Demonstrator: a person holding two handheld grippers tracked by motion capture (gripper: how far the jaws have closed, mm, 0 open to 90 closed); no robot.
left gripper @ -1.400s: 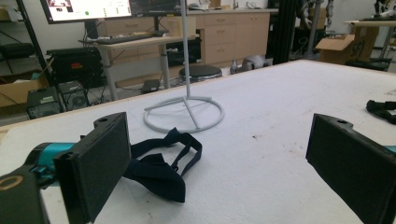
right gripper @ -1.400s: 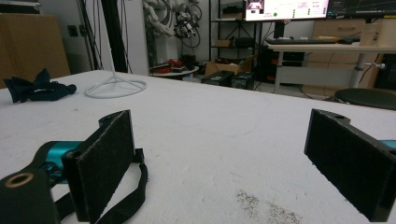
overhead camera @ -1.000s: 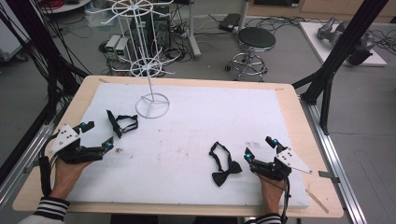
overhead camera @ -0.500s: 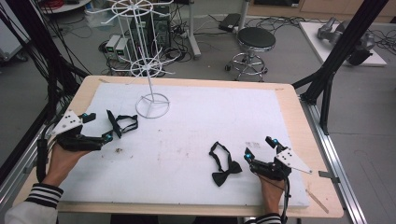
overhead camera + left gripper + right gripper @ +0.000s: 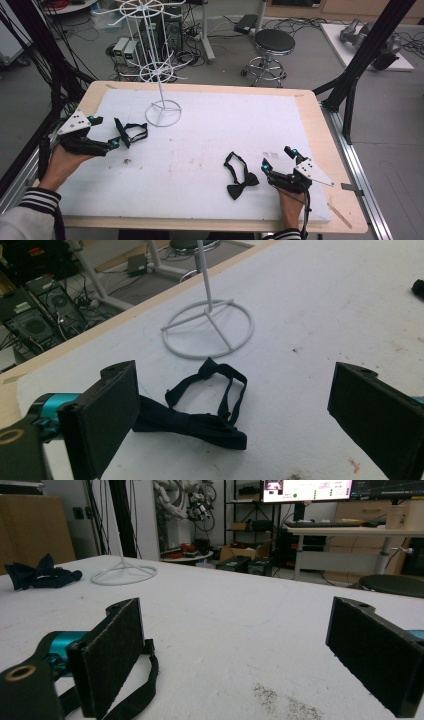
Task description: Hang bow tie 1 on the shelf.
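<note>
while both jaws gape | left gripper (image 5: 104,132) at bow tie (image 5: 131,133) | right gripper (image 5: 276,159) possibly touching second bow tie (image 5: 239,176)

L gripper (image 5: 104,132) low at table's left, jaws wide apart; R gripper (image 5: 278,158) front right, jaws also wide.

Nothing readable here tbh, the wide glowing monitor screen (image 5: 306,490) at the back is too blurry.
</note>
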